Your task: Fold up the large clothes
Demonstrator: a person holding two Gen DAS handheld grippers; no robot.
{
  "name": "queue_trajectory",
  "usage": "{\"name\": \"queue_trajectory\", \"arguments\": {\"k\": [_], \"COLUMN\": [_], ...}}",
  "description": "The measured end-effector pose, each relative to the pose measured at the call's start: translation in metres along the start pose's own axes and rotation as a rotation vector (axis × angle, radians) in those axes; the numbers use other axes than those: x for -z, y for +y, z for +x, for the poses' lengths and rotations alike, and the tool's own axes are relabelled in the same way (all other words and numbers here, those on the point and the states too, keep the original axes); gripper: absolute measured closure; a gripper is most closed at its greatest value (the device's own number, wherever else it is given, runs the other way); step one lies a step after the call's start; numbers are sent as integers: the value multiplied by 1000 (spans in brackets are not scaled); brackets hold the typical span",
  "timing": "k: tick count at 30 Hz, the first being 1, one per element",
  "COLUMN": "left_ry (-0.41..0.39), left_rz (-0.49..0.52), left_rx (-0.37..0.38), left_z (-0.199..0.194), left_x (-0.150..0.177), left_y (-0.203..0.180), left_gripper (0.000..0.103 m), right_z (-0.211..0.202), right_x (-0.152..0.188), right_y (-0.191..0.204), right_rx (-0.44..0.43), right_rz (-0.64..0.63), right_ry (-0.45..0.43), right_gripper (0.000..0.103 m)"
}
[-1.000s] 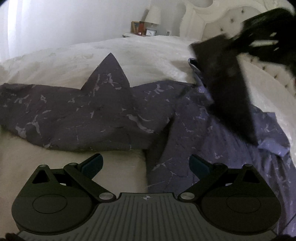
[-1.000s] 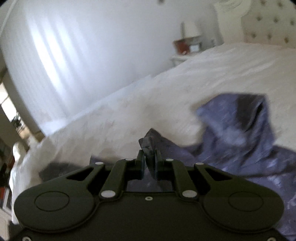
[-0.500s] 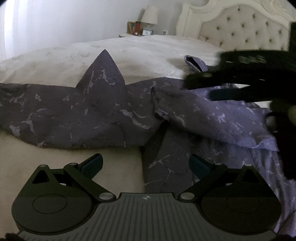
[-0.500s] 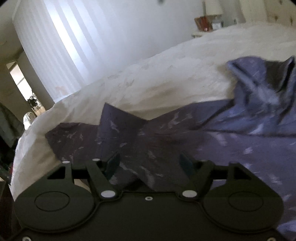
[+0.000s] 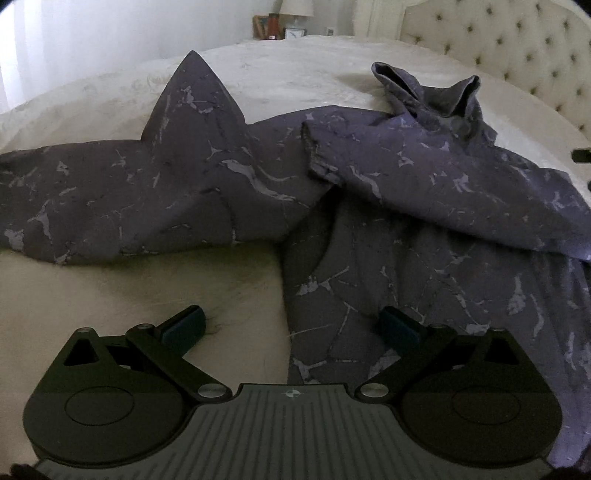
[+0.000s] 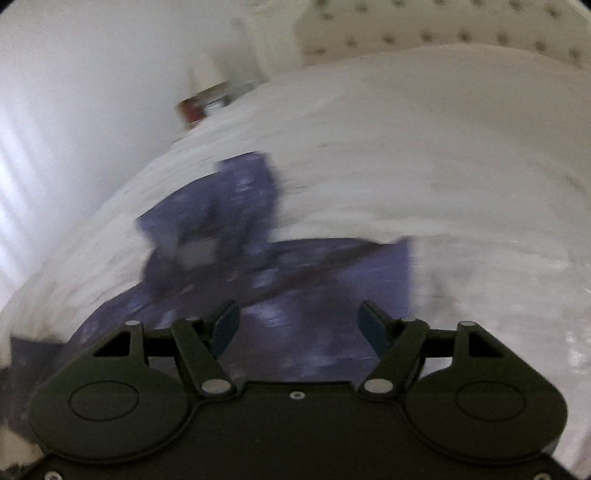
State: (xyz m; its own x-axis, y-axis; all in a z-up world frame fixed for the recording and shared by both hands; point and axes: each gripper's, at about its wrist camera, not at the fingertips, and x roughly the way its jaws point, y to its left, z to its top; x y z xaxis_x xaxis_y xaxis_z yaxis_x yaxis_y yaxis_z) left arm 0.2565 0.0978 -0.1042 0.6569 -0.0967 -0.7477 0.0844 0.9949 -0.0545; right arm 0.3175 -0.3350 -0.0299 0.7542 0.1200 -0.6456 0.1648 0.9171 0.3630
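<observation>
A large dark purple shirt (image 5: 369, 192) with a pale marbled print lies spread on a white bed (image 5: 110, 295). One sleeve stretches left, the other is folded across the body, and the collar (image 5: 432, 92) stands up at the far right. My left gripper (image 5: 291, 325) is open and empty, low over the shirt's near left edge. My right gripper (image 6: 299, 325) is open and empty above the shirt (image 6: 258, 266), which looks blurred in the right wrist view.
A tufted cream headboard (image 5: 498, 40) stands at the far right. A nightstand with a lamp (image 5: 295, 7) and small items is behind the bed. White bedding (image 6: 461, 166) lies around the shirt.
My right gripper let go of the sleeve it held, leaving it folded across the body, then pulled away to the right out of the left wrist view. My left gripper stayed open.
</observation>
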Motion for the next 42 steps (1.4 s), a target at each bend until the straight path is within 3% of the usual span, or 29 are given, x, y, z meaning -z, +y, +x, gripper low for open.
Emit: {"name": "queue_trajectory", "arguments": {"k": [4,9,14,17,22,25,29,32,36,42], "left_ry": [-16,-37,-42,-39,-36,-41,-77,-120,-132,-90], "left_rz": [-5,4,4,4,7,6,-6,-19,-36,-94], "left_rx": [2,-6,-3,-5,-8,-8,-4,-4,9,83], "left_z": [0,2,3,3,3,4,4,4,1,-18], "left_x": [4,6,6,6,5,5,10,15,15,12], "left_y": [1,-1,0,-1,-1,-1,1,2,5,21], "left_gripper": [0,0,0,0,0,0,0,0,0,0], "right_z": [4,36,75,57,7,4,24,22,-1,-50], "right_x": [-3,0,3,1,12,31,59,62,61,93], "right_y": [-15,-27,-43,-48,-36,-33,-39,-29,-8,31], "right_rx": [-13,-62,119,103,-38,-64,-19,18,13,-32], "right_rz": [-6,35,33,54,21,-9,-26,-121,-151,-256], "right_ry": [-2,58,153,72,-39,9,119,106,55,54], "right_gripper": [29,30,28,29,29,29,30,27,3,1]}}
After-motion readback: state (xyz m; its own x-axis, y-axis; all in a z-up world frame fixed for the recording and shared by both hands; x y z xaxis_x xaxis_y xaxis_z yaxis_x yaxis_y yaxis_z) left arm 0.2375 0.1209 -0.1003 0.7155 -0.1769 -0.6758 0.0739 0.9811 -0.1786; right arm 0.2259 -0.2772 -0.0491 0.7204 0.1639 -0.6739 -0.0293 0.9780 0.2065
